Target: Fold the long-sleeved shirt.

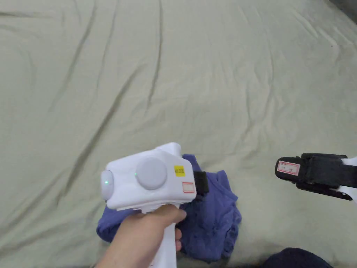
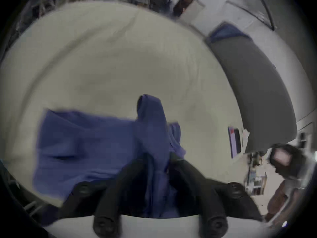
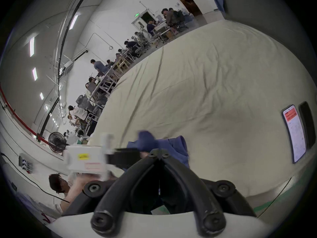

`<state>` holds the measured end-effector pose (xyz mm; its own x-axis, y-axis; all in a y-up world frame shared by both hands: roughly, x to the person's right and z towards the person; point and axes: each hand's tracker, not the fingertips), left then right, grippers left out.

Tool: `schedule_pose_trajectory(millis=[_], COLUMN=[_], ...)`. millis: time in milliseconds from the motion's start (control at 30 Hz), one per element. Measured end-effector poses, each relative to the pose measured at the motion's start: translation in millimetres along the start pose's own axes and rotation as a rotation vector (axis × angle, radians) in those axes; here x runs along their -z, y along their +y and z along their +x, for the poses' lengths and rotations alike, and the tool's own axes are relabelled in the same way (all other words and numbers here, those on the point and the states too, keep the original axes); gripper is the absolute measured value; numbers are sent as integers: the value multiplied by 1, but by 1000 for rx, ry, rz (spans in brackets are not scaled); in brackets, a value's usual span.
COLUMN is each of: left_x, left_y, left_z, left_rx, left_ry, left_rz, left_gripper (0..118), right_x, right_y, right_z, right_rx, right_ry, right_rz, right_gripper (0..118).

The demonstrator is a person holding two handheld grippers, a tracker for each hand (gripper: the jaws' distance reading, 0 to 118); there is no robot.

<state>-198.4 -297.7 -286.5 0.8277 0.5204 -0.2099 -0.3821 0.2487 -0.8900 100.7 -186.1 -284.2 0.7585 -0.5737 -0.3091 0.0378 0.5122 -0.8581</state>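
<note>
A blue-purple long-sleeved shirt (image 1: 212, 216) lies crumpled on the pale green sheet (image 1: 209, 87) near its front edge. A hand holds my left gripper (image 1: 201, 183) just above the shirt, and the white body hides most of its jaws. In the left gripper view the left gripper (image 2: 160, 157) is shut on a raised fold of the shirt (image 2: 85, 147), which stands up between the jaws. My right gripper (image 1: 284, 172) hovers to the shirt's right, pointing left, apart from the cloth. In the right gripper view the right gripper (image 3: 158, 151) has its jaws together with nothing between them, and the shirt (image 3: 176, 145) lies beyond.
A phone (image 3: 294, 133) lies on the sheet to the right. A grey padded edge (image 2: 253, 90) borders the bed's far right side. A dark blue shape (image 1: 296, 258) sits at the bottom edge. Several people sit at tables (image 3: 109, 80) beyond the bed, and a fan (image 3: 56, 142) stands nearby.
</note>
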Motion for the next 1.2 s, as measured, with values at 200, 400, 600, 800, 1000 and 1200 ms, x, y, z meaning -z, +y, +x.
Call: schedule_pose_trajectory(millis=[200,400,600,800,1000,1200], left_x=[-18,-153,-117,-2,16,-61], left_y=[-5,9,8,-53,-63,-30], left_z=[18,-15,-39,-2,59,32], left_rx=[135,45,299,335,283,127], left_ry=[-94,-215,432,198,-78,-293], left_rz=[67,326,243,-89,-53,78], left_gripper=[104,86,0,0,0,0], right_x=[-18,-21,-18,-18,-11,-13], right_y=[-8,-17,-19,-23,-30,-25], right_z=[7,8,0,-6,-4,-8], right_rx=[-4,26,-6,13,37,68], right_ry=[27,128,107,77,2,-49], right_rz=[13,30,6,16,-10,64], right_gripper=[0,0,0,0,0,0])
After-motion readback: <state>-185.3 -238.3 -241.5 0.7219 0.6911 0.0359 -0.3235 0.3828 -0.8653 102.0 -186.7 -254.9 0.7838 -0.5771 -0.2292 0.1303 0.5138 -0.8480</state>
